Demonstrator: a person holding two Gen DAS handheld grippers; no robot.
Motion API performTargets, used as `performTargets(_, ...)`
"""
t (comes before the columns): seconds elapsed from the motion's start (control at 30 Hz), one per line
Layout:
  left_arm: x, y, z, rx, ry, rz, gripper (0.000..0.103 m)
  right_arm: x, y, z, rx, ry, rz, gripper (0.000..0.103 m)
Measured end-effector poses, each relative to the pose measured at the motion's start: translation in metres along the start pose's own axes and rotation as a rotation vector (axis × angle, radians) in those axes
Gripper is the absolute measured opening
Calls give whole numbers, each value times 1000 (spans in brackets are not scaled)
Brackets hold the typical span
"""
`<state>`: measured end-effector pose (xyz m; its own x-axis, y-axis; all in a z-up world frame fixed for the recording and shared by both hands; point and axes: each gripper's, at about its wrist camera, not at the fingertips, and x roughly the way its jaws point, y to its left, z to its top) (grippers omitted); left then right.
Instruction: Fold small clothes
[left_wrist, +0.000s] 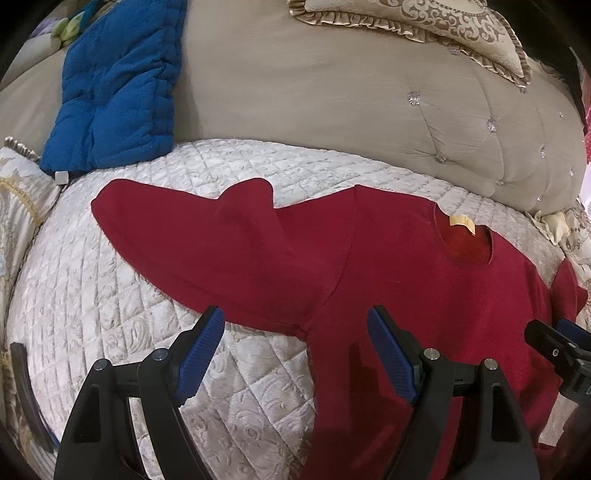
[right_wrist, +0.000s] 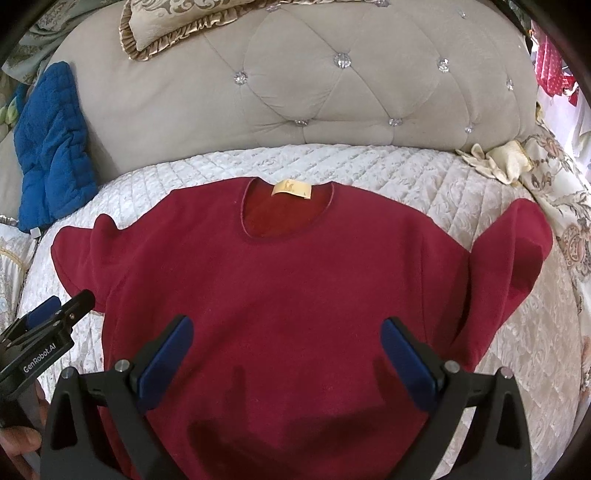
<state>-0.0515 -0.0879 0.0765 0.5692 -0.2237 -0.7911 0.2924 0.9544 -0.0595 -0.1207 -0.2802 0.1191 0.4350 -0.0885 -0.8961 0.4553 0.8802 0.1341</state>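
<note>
Red T-shirt (right_wrist: 295, 288) lies flat on quilted bedspread (right_wrist: 461, 177), collar toward tufted headboard (right_wrist: 295, 92), body axis pointing away from both tools. Left gripper (left_wrist: 295, 354) over left underarm edge, left sleeve (left_wrist: 192, 236) just ahead; jaws wide apart, empty. Right gripper (right_wrist: 286, 358) above mid-body, jaws wide apart, empty. Left tool looks nearer to sleeve.

Quilted white bedspread (right_wrist: 369, 166) covers the bed — tufted beige headboard (right_wrist: 295, 85) behind; blue towel (left_wrist: 114, 88) leaning left; frilled cushion (left_wrist: 424, 22) on top.
</note>
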Motion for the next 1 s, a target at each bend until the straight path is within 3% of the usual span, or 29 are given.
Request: performTargets(1.0,14,22,1,-29,24,14,61,18,15,-3,-17,36,-8,103)
